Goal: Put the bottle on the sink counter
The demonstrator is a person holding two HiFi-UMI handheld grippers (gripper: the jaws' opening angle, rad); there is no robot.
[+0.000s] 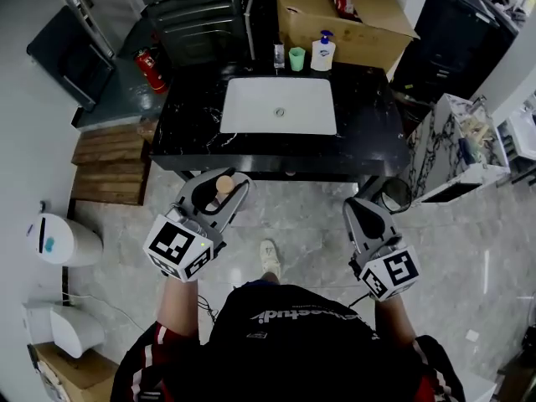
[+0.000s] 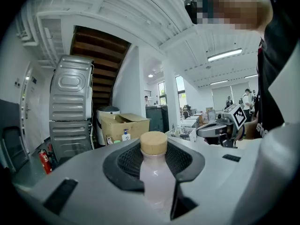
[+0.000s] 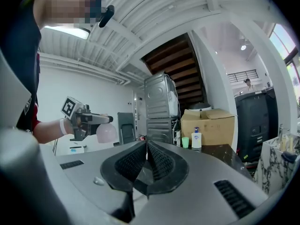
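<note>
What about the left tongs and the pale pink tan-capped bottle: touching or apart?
Touching. The left gripper view shows the left tongs clamped on the pale pink tan-capped bottle, pads against its sides.

— We see a pale marble floor (image 1: 310, 224) near us, with wooden pallets (image 1: 109, 162) on our left.
— Farther off we have a cardboard box (image 1: 352, 23) and a red fire extinguisher (image 1: 151, 69).
— Overhead we find a wooden staircase (image 3: 180, 74), a white ceiling (image 2: 140, 18) and a lit strip light (image 2: 225, 55).
</note>
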